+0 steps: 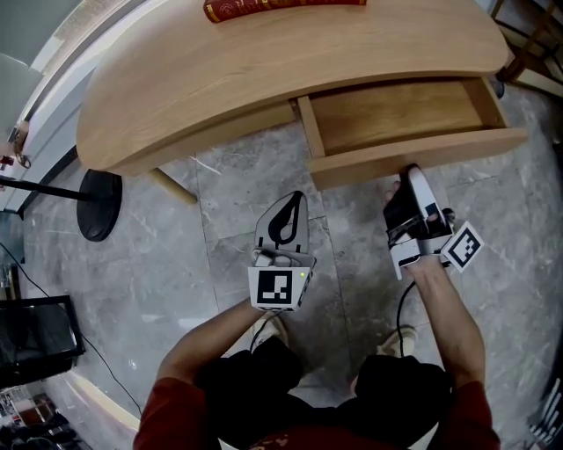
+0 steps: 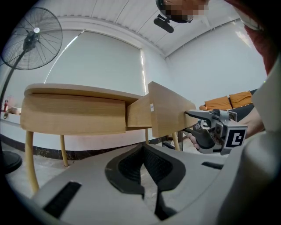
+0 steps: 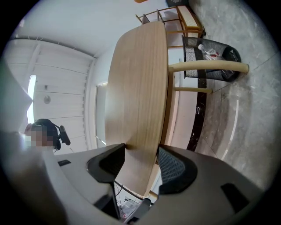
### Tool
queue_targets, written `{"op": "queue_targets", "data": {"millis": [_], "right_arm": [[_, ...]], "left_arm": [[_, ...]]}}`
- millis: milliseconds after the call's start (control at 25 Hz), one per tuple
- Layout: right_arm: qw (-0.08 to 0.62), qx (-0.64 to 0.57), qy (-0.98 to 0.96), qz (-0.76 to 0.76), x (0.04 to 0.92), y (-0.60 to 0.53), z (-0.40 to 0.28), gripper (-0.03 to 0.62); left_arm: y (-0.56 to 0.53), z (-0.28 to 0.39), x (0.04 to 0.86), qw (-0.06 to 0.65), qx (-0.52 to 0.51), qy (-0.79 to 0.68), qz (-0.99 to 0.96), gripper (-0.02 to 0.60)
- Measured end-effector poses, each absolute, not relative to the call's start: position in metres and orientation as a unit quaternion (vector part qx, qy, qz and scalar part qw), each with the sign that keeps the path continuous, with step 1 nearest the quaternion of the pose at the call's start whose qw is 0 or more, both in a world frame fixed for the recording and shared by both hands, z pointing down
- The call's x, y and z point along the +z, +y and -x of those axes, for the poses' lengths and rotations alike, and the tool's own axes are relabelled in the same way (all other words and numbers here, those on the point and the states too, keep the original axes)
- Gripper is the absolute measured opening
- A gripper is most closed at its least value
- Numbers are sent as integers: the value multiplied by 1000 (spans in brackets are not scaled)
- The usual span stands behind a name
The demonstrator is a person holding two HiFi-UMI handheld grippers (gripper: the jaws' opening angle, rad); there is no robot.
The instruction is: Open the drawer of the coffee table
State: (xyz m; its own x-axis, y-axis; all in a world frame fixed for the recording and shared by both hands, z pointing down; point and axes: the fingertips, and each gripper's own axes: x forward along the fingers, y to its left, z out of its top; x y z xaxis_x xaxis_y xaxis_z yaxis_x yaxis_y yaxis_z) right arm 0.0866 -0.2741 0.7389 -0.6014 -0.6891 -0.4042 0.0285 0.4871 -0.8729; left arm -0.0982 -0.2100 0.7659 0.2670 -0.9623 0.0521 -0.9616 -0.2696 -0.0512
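Note:
The light wooden coffee table (image 1: 264, 79) has its drawer (image 1: 396, 114) pulled out towards me, and the inside looks empty. My right gripper (image 1: 412, 171) sits at the middle of the drawer front (image 1: 413, 156). In the right gripper view the jaws straddle that panel (image 3: 138, 101), with a pad against each face. My left gripper (image 1: 295, 198) hangs over the floor, left of the drawer, shut and empty. From the left gripper view the drawer front (image 2: 169, 110) juts out with the right gripper (image 2: 189, 121) on its edge.
A red book (image 1: 281, 7) lies on the far side of the tabletop. A standing fan's black base (image 1: 98, 204) sits on the floor at the left. A wire bin (image 3: 215, 52) and wooden chairs stand beyond the table. The floor is grey marble tile.

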Motion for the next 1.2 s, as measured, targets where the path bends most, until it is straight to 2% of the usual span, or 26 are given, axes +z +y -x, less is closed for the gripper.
{"op": "queue_targets", "data": {"millis": [520,1200], "right_arm": [[397,-457,768,208,742,-224,-106,232],[412,-439,780,172,767,-220,-106,227]], "left_arm": [[-192,93,776,-1,-49,596,801,8],[-191,96,775,3,-45,601,798,8]]}}
